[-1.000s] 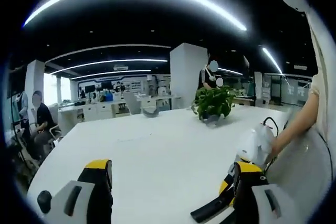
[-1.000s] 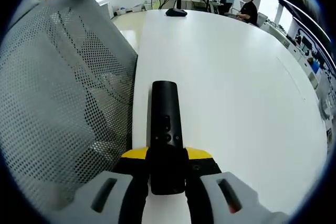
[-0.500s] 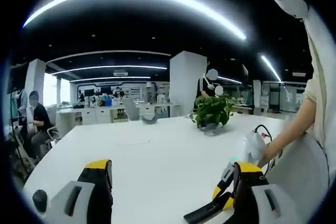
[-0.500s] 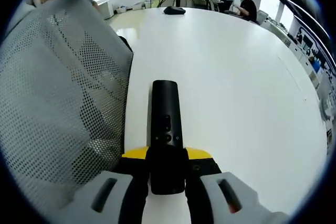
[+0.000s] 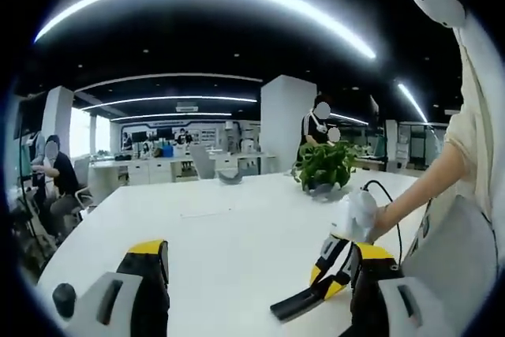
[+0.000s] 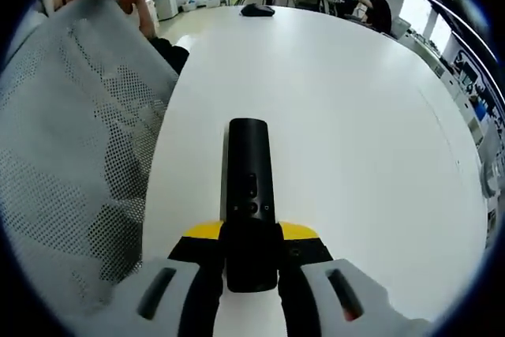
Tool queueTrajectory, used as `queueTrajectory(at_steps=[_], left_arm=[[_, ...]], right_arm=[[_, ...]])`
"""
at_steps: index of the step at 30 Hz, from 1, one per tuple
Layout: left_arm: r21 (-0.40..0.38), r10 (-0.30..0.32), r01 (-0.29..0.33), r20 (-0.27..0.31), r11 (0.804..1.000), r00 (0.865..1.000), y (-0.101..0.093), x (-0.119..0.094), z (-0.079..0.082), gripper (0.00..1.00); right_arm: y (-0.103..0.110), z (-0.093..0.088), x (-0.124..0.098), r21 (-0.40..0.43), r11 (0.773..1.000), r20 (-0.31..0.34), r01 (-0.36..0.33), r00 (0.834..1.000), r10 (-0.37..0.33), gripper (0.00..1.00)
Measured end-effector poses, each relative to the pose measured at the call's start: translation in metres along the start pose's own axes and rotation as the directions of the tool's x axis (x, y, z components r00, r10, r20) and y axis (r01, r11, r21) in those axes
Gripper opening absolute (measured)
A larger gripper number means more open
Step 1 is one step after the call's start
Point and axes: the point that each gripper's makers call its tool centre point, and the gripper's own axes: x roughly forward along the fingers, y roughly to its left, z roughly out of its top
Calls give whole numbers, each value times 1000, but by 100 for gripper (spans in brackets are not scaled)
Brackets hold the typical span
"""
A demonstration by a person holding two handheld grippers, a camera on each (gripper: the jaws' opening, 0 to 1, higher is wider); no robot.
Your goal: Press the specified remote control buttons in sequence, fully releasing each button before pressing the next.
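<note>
The slim black plastic remote control (image 6: pixel 248 195) looks smooth w/ a slight sheen, its small buttons a touch glossier; the right gripper (image 6: pixel 250 254) clamped on it is hard plastic, matt grey shells w/ yellow-and-black jaws, and the left gripper (image 5: pixel 256 290) has the same plastic finish. The broad white table (image 6: pixel 355 140) is smooth, semi-gloss, throwing back soft light; the grey chair back (image 6: pixel 71 147) is open mesh cloth, rough and matt; the green potted plant (image 5: pixel 323 165) has leafy, dull foliage.
</note>
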Motion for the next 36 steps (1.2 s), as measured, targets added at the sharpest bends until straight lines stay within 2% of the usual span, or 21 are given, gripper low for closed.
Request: queueTrajectory(at_steps=[10, 13, 20, 24, 28, 36], left_arm=[[20, -4, 5, -29, 1000, 1000, 0, 0, -5, 100], [20, 19, -18, -19, 1000, 1000, 5, -1, -3, 100], [22, 23, -22, -50, 1000, 998, 5, -2, -9, 100], [20, 38, -37, -45, 999, 998, 8, -3, -8, 100], [23, 37, -36, -60, 999, 998, 10, -1, -17, 100], [22, 46, -44, -63, 999, 997, 10, -1, -13, 100]], right_arm=[[-42, -5, -2, -25, 999, -24, 26, 999, -27, 24], [-54, -9, -5, -13, 999, -26, 31, 999, -31, 24], [-83, -17, -10, 5, 1000, -19, 31, 999, -31, 24], [-91, -18, -10, 16, 1000, -8, 24, 1000, -24, 24], [-93, -18, -9, 5, 1000, -4, 15, 1000, -15, 24], [-94, -19, -9, 27, 1000, 16, 16, 1000, -16, 25]])
